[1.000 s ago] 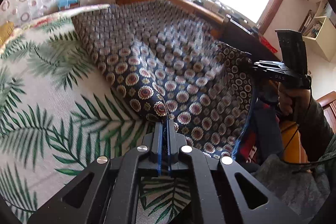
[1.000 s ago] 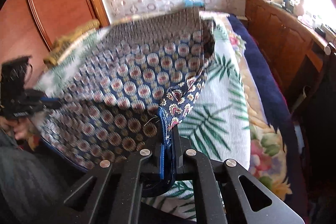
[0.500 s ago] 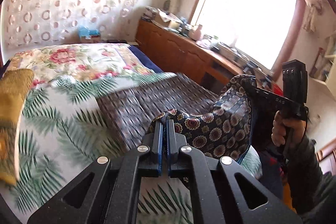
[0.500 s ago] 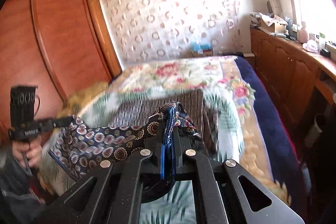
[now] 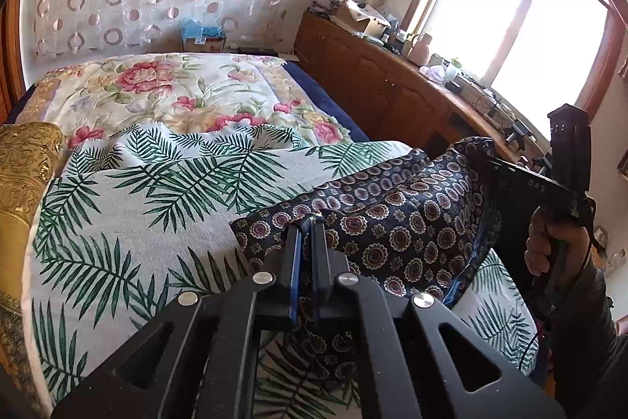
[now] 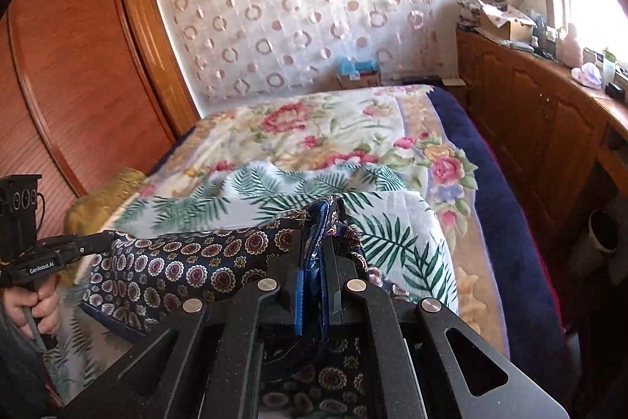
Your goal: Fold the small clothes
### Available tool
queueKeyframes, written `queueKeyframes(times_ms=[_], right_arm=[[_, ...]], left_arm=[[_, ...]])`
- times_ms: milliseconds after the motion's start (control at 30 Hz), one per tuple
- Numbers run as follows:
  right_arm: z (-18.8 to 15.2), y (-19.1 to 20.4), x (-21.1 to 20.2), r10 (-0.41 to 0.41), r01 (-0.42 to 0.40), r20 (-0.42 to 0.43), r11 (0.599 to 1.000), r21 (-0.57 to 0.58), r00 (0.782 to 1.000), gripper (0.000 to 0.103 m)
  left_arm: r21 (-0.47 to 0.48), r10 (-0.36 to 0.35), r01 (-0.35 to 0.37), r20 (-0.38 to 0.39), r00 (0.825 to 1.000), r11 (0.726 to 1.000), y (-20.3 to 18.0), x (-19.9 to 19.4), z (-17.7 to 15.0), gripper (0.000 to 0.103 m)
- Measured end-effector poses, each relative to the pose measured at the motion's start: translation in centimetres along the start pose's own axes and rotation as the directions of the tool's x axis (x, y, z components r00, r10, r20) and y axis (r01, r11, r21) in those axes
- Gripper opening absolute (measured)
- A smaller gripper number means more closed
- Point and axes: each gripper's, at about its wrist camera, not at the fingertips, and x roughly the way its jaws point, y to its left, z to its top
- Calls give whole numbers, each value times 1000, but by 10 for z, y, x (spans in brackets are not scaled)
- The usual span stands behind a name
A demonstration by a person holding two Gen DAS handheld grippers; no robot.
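A small navy garment [image 5: 396, 226] printed with round medallions hangs stretched between both grippers, just above the palm-leaf cloth [image 5: 165, 207] on the bed. My left gripper [image 5: 308, 222] is shut on one edge of the garment. My right gripper [image 6: 320, 218] is shut on the opposite edge, where blue trim bunches between its fingers. In the left wrist view the right gripper [image 5: 486, 160] shows at the right, held by a hand [image 5: 549, 242]. In the right wrist view the left gripper [image 6: 106, 240] shows at the left, pinching the navy garment [image 6: 188, 262]. The garment's lower part droops behind both gripper bodies.
The bed carries a floral quilt [image 5: 165, 93] beyond the palm-leaf cloth [image 6: 396, 222]. A gold cushion [image 5: 23, 163] lies at the left edge. A wooden sideboard [image 5: 392, 85] crowded with small items runs under the window on the right. A wooden wardrobe [image 6: 78, 73] stands on the left.
Both grippers have pulled back and risen with the garment. It was spread out over the bed a second ago; now it hangs as a narrow doubled band between them, and more of the bed shows.
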Motion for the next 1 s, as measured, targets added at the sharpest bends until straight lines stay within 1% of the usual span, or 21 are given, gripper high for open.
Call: queueKeyframes(times_ms=[33,100,133,167,200,233,267,300,333,400,433,467,500,567,633,700,733,867,900,967,1000], right_arm=[[0,0,0,0,0,0,1000,0,1000,9],[11,6,-2,-2,2,1,1000,-13,1000,12],[14,10,-6,-10,10,2,999,-37,1000,19],[14,10,-6,-10,10,2,999,-37,1000,28],[17,12,-7,-20,21,9,999,-49,1000,33],[17,14,-12,-38,39,24,997,-61,999,41],[15,15,-15,-56,59,38,996,-71,998,45],[12,16,-25,-91,95,52,991,-91,995,45],[12,16,-25,-91,95,52,991,-91,995,46],[5,22,-36,-88,94,51,987,-128,995,46],[-4,24,-41,-102,106,38,981,-164,994,46],[-4,24,-41,-102,106,38,981,-164,994,46],[-14,22,-46,-120,122,24,976,-179,992,46],[-18,20,-49,-135,135,17,975,-177,991,46],[-26,12,-57,-149,146,-6,974,-171,989,46],[-25,13,-58,-149,144,-16,975,-169,989,46],[-28,14,-59,-147,138,-39,976,-171,988,46],[-26,21,-58,-139,124,-72,974,-190,988,46],[-21,26,-54,-131,110,-92,972,-206,987,46],[-18,28,-52,-130,107,-94,971,-213,987,46],[-10,30,-47,-134,113,-92,972,-205,987,46]], left_arm=[[3,7,-7,-5,1000,1000,1,3,1,4],[17,14,-14,-13,1000,1000,0,9,3,6],[24,10,-10,-18,1000,1000,1,11,3,7],[27,5,-4,-22,1000,1000,1,11,3,11],[30,-2,3,-24,1000,1000,1,11,3,19],[33,-4,4,-22,1000,999,1,9,3,25],[37,1,0,-13,1000,999,3,8,3,36],[42,11,-11,-5,1000,999,4,5,2,45],[48,17,-17,-4,1000,999,6,1,0,47],[62,21,-21,-7,1000,998,9,-5,-6,53],[67,24,-23,-8,1000,997,10,-8,-9,53],[75,27,-25,-14,1000,997,12,-12,-15,53],[77,29,-28,-21,999,997,14,-14,-20,53],[74,40,-36,-52,998,997,19,-17,-34,53],[95,62,-54,-88,994,994,21,-14,-45,54],[111,67,-55,-104,992,992,21,-10,-48,54],[117,57,-43,-113,992,992,19,-8,-49,54],[151,37,-18,-121,992,988,6,3,-45,53],[158,30,-10,-120,992,987,3,6,-43,53],[170,23,-2,-119,993,985,-3,11,-36,53],[175,21,-1,-116,993,984,-4,14,-32,54]])
